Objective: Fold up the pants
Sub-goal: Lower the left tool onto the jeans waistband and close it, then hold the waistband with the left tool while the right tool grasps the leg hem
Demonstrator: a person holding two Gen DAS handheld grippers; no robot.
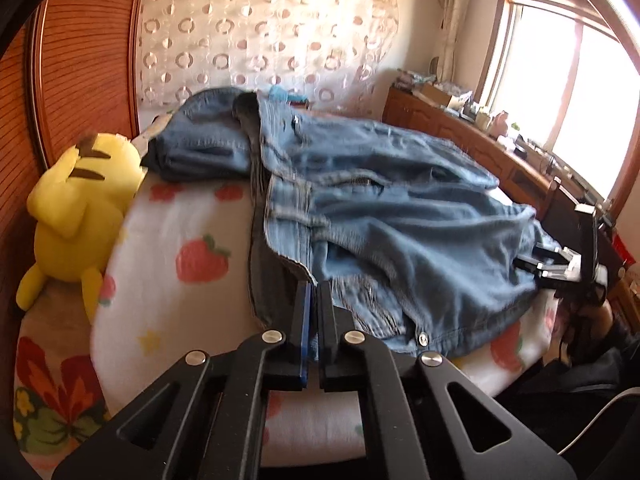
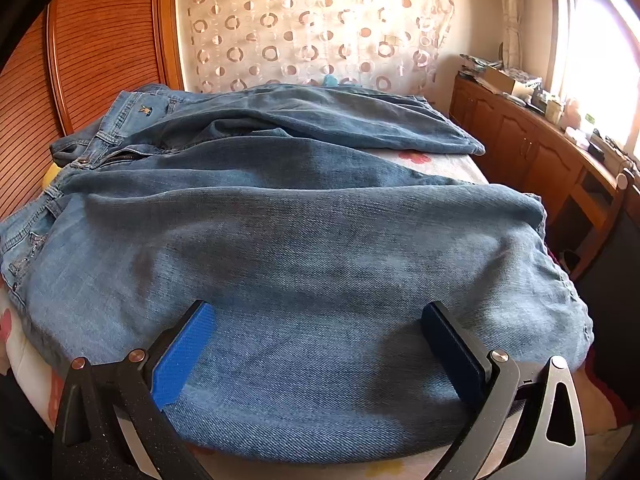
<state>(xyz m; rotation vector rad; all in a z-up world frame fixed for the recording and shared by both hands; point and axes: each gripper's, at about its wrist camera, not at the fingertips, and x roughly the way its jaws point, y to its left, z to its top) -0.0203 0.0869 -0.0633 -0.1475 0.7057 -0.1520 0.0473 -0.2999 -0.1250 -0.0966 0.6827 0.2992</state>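
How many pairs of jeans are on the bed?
2: one pair of jeans nearest the grippers, another pair behind it toward the curtain. More could lie hidden underneath.

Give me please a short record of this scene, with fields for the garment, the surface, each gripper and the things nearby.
garment: blue jeans, spread unfolded, rumpled
surface: bed with a strawberry-print sheet
left gripper: shut at the jeans' waistband edge; whether cloth is pinched, cannot tell
right gripper: open, jaws either side of a leg of the jeans
nearby: yellow plush toy beside the wooden headboard; wooden cabinet under the window
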